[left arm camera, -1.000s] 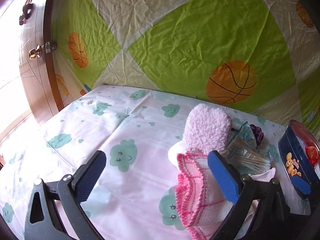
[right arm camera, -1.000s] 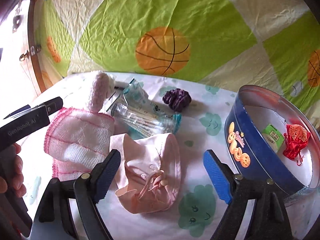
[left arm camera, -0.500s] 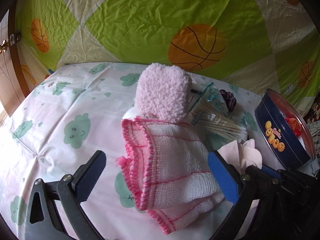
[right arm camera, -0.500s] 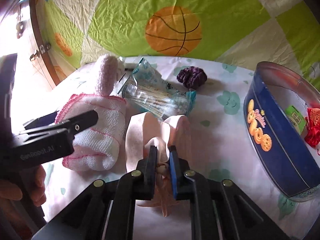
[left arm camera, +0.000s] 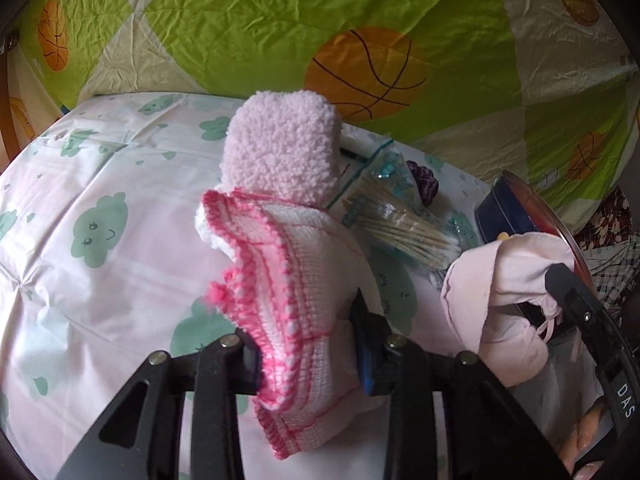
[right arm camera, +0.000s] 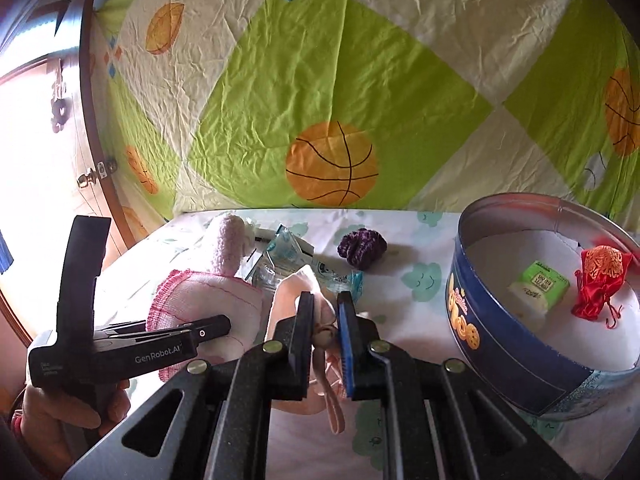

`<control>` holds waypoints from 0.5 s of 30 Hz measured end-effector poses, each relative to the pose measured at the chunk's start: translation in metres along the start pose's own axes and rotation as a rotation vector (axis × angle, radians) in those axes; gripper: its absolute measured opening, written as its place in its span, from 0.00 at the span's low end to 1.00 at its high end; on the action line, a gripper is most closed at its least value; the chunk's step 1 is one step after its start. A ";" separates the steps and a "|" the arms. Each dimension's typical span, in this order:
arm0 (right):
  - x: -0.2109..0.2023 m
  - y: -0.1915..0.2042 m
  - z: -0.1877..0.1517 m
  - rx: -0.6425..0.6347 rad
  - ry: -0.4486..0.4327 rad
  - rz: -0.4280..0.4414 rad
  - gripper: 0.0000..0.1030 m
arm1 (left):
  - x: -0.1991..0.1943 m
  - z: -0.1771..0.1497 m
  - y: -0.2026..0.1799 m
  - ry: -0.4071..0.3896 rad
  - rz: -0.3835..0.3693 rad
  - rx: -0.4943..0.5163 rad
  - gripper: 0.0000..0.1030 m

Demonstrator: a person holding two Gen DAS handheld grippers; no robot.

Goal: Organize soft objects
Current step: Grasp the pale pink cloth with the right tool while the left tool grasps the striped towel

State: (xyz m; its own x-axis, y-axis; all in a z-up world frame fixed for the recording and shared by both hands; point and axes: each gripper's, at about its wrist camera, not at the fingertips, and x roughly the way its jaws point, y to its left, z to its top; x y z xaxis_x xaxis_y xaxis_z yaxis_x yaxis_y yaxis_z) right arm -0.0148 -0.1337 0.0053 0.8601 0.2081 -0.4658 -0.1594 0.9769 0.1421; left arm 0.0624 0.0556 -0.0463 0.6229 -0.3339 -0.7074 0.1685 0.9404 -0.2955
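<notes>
A folded white cloth with pink edging (left arm camera: 296,264) lies on the cloud-print table cover, and my left gripper (left arm camera: 308,340) is shut on its near end, pads pressing from both sides. A fluffy pale pink sock (left arm camera: 280,148) rests just behind the cloth. My right gripper (right arm camera: 325,304) is shut on a pale pink fabric piece with strings (right arm camera: 288,288). That piece hangs bunched from the jaws, and the left wrist view shows it at the right (left arm camera: 492,280). The left gripper's fingers (right arm camera: 200,330) show in the right wrist view beside the white cloth (right arm camera: 208,300).
A round blue cookie tin (right arm camera: 500,344) stands at the right, holding a green-and-white packet (right arm camera: 538,284) and a red pouch (right arm camera: 600,276). A bag of cotton swabs (left arm camera: 400,224) and a purple knitted lump (right arm camera: 362,246) lie behind the cloths. A basketball-print sheet hangs behind, with a wooden door at the left.
My left gripper swung over the pink-edged cloth and closed on it. My right gripper closed on the pale pink fabric and lifted it a little, tilting upward.
</notes>
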 end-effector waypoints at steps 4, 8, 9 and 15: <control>-0.004 0.000 0.002 0.003 -0.039 -0.005 0.12 | -0.013 0.002 -0.007 -0.062 -0.021 0.038 0.24; -0.017 -0.006 0.007 0.030 -0.101 0.005 0.12 | -0.039 0.007 -0.008 -0.191 -0.087 0.047 0.24; -0.020 -0.007 0.008 0.034 -0.118 0.006 0.12 | -0.047 0.007 -0.009 -0.234 -0.106 0.047 0.24; -0.036 -0.012 0.015 0.060 -0.192 0.037 0.12 | -0.077 0.006 -0.007 -0.423 -0.102 0.035 0.24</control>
State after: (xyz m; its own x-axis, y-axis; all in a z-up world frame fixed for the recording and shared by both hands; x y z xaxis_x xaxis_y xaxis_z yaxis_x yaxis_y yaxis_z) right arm -0.0367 -0.1536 0.0338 0.9317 0.2248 -0.2852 -0.1681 0.9631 0.2100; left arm 0.0184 0.0755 0.0143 0.8588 -0.3761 -0.3479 0.2669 0.9081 -0.3227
